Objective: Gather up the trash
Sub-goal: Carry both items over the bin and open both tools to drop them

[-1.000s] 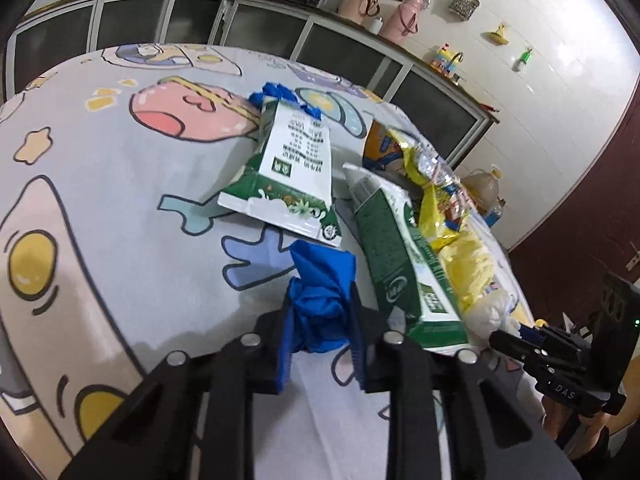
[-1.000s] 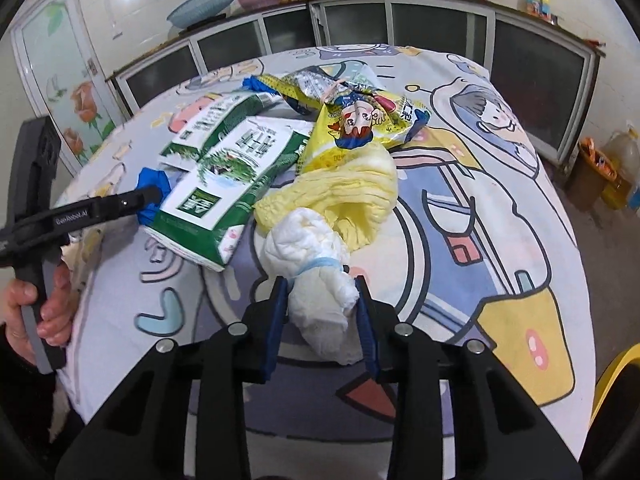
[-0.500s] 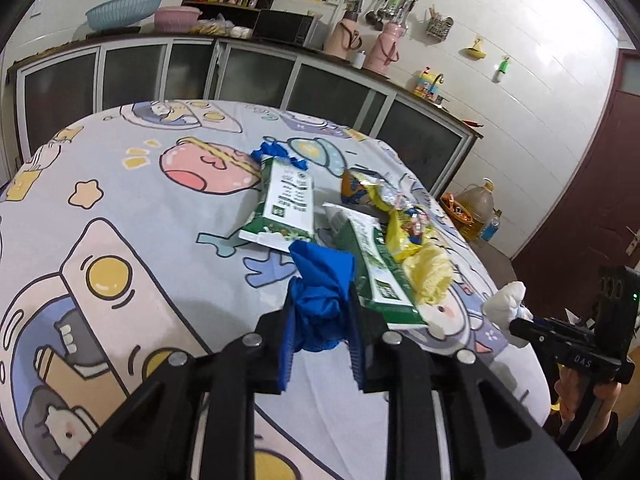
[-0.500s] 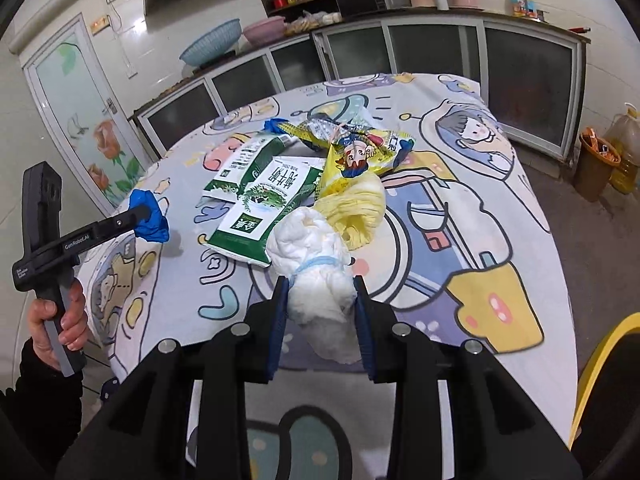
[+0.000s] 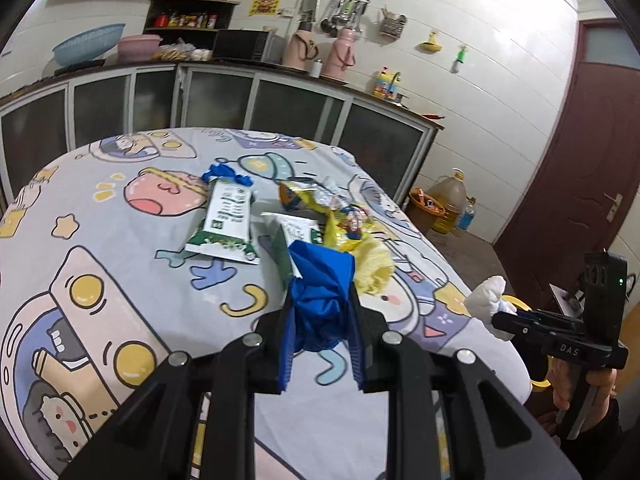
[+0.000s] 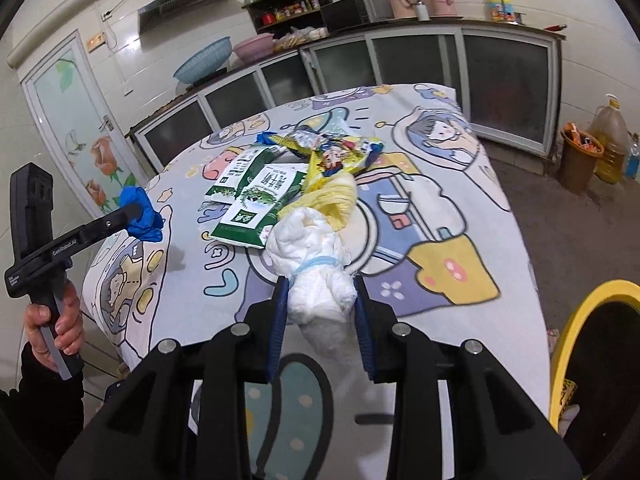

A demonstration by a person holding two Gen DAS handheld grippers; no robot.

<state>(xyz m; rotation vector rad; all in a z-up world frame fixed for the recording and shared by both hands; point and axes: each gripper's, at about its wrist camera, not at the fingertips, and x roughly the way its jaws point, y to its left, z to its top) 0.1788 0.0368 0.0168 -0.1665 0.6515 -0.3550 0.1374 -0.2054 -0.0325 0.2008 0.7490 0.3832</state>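
Carry phase: both grippers are loaded and sitting clear of the table, so the pick step looks done and a drop-off is probably next. Left gripper (image 5: 320,320) is clamping a crumpled blue wad (image 5: 320,300), lower centre of the left wrist view; the same blue wad is showing at mid left of the right wrist view, off the table edge. Right gripper (image 6: 320,312) is pinching a white crumpled bundle (image 6: 316,276) with a pale blue band around it, centre of the right wrist view; in the left wrist view the bundle is showing at right, past the table corner. Both cameras are looking down at a slant over the cartoon-print tablecloth (image 6: 440,200). Hand (image 6: 54,328) at lower left of the right wrist view is gripping the left tool's handle upright, dark sleeve below it. Remaining trash is sitting mid table: two green-and-white pouches (image 6: 260,196), yellow snack wrappers (image 6: 340,152), a yellow bag (image 6: 332,200), another blue scrap (image 5: 226,172) at the far pouch end. Yellow-rimmed bin (image 6: 592,292) is peeking in at lower right of the right wrist view, likely the target. Next move probably calls for swinging both loads over that rim and only then releasing; the bin is nearer the right gripper, so the left one has farther to travel. Soft wads may cling to the pads on release.
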